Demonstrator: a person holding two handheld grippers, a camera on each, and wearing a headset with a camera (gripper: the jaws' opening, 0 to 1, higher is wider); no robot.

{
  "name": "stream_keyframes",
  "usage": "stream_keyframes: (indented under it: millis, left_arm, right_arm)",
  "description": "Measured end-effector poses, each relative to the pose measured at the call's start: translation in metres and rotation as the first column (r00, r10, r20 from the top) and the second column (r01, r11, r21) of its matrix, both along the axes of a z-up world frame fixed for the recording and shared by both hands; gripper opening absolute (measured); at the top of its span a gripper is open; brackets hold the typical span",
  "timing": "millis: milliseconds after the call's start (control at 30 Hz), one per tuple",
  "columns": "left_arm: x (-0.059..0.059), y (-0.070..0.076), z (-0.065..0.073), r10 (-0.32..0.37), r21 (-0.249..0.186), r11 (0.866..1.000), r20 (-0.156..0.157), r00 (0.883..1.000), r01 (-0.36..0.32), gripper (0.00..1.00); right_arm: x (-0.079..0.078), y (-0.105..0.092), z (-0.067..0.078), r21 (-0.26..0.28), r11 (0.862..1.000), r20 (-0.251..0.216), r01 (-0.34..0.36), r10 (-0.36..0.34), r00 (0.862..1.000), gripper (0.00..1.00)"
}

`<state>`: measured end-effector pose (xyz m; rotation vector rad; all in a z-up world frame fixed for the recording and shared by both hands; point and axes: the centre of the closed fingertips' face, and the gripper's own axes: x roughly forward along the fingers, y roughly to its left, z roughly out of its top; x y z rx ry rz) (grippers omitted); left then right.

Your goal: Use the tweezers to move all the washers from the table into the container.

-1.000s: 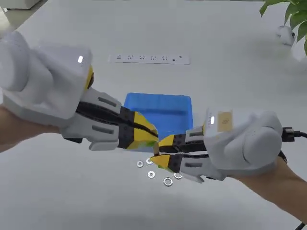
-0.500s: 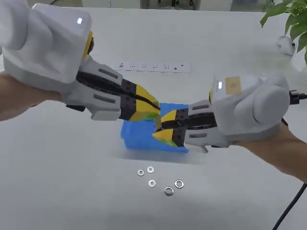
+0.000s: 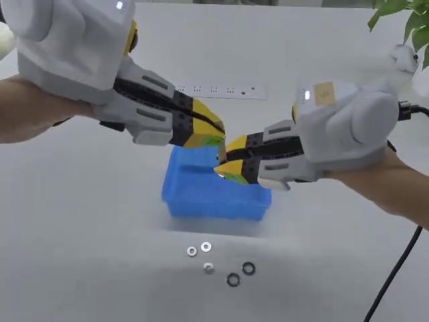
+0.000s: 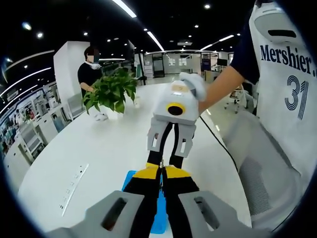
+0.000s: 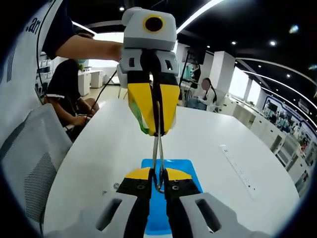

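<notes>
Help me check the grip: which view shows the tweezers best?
The right gripper view: the tweezers run as two bare metal prongs from the left gripper to the right gripper. The left gripper view gives a thin sliver between its jaws; in the head view the jaw tips hide them.

left claw (image 3: 218, 136) and right claw (image 3: 223, 168) lifted from washers (image 3: 249, 268), now over blue container (image 3: 201, 198)

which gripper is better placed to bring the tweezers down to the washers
Probably right: both pinch the tweezers, but the right gripper sits lower, nearer the washers, than the left gripper.
</notes>
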<state>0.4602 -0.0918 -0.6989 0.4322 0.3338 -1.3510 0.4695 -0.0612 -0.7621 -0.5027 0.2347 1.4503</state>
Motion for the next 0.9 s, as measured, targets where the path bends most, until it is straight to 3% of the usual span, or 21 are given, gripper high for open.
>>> stream_keyframes:
  millis: [100,233,467,633,900]
  left_arm:
    - [0.010,0.001,-0.010,0.005,0.014,1.000,0.009,1.000,-0.005,0.06]
    - [0.021,0.003,-0.023,0.009,0.023,1.000,-0.003,1.000,-0.009,0.06]
    - [0.037,0.008,-0.058,0.028,0.023,0.999,-0.065,0.998,-0.027,0.06]
    - [0.040,0.009,-0.075,0.033,0.027,0.999,-0.093,0.995,-0.031,0.06]
    - [0.036,0.010,-0.084,0.023,0.042,0.999,-0.105,0.994,-0.019,0.06]
  right_arm:
    - [0.010,0.003,-0.010,0.001,1.000,-0.022,0.004,-0.004,1.000,0.10]
    - [0.018,0.007,-0.023,0.007,1.000,-0.057,-0.003,0.003,0.998,0.10]
    - [0.026,0.010,-0.058,-0.022,1.000,-0.113,-0.020,0.018,0.993,0.10]
    - [0.029,0.009,-0.075,-0.048,0.998,-0.123,-0.031,0.025,0.992,0.10]
    - [0.029,0.010,-0.085,-0.061,0.997,-0.128,-0.042,0.034,0.991,0.10]
